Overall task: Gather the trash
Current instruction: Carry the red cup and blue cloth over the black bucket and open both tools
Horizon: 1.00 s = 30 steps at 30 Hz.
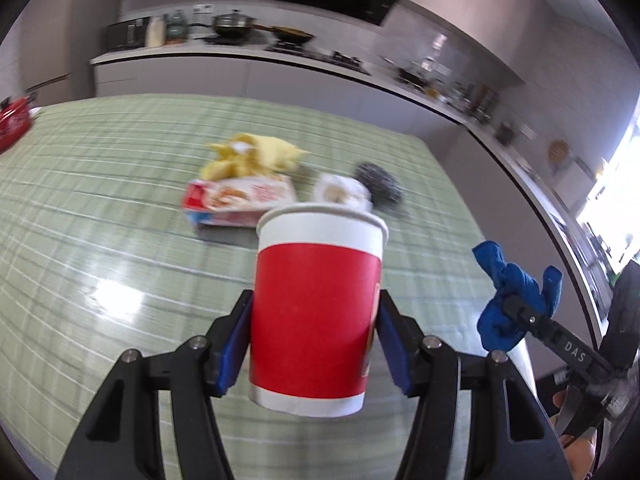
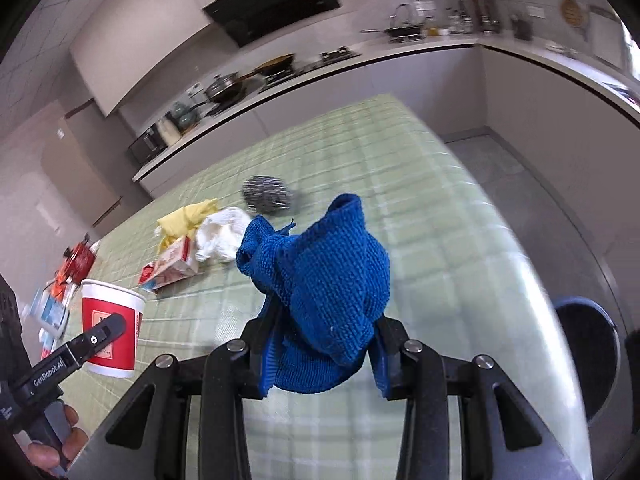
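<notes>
Right now the left tool (image 1: 316,336) clamps a red paper cup (image 1: 318,312) upright; the right tool (image 2: 320,344) grips a blue cloth (image 2: 332,292). A dark bin (image 2: 588,356) sits off the worktop (image 2: 440,260) edge, nearest the right tool.

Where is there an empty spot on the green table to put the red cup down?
Bare cloth lies left of the carton, toward the near edge, and right of the steel scrubber. It is crowded mid-table: yellow cloth, carton, white tissue and scrubber sit bunched together.
</notes>
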### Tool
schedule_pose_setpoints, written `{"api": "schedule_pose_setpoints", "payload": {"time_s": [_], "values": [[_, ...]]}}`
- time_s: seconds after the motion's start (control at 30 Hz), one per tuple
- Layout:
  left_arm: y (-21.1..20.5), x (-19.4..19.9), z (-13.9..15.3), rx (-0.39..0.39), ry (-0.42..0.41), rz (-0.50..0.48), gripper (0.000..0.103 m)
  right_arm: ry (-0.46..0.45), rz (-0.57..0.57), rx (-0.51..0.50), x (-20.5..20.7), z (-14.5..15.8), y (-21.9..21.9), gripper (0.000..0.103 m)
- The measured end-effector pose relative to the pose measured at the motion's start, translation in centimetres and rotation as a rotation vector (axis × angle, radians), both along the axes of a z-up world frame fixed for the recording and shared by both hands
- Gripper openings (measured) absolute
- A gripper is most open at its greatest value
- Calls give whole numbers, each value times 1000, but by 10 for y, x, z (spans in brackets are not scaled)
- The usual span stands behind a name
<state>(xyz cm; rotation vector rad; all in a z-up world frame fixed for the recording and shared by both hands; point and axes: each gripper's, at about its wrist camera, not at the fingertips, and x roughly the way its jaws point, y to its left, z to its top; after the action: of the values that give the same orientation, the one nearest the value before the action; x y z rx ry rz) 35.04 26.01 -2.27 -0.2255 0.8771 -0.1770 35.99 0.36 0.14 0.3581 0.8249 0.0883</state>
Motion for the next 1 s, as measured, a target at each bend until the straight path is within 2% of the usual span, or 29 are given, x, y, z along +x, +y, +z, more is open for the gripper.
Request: {"api": "schedule_pose_setpoints", "payload": {"time_s": [0.2, 0.43, 0.53, 0.67, 1.0], "values": [[-42, -20, -5, -19, 16, -124, 60, 20, -106, -10, -50, 0, -37, 40], [-110, -46, 4, -20, 8, -239, 60, 11, -200, -11, -105, 7, -96, 40], [-143, -58, 7, -16, -7, -265, 60, -2, -217, -10, -119, 9, -122, 40], [-197, -69, 8, -14, -19, -279, 60, -5, -221, 1, -138, 5, -177, 40], [-322, -80, -2, -36, 14, -312, 60, 16, -212, -19, -166, 2, -311, 40]]}}
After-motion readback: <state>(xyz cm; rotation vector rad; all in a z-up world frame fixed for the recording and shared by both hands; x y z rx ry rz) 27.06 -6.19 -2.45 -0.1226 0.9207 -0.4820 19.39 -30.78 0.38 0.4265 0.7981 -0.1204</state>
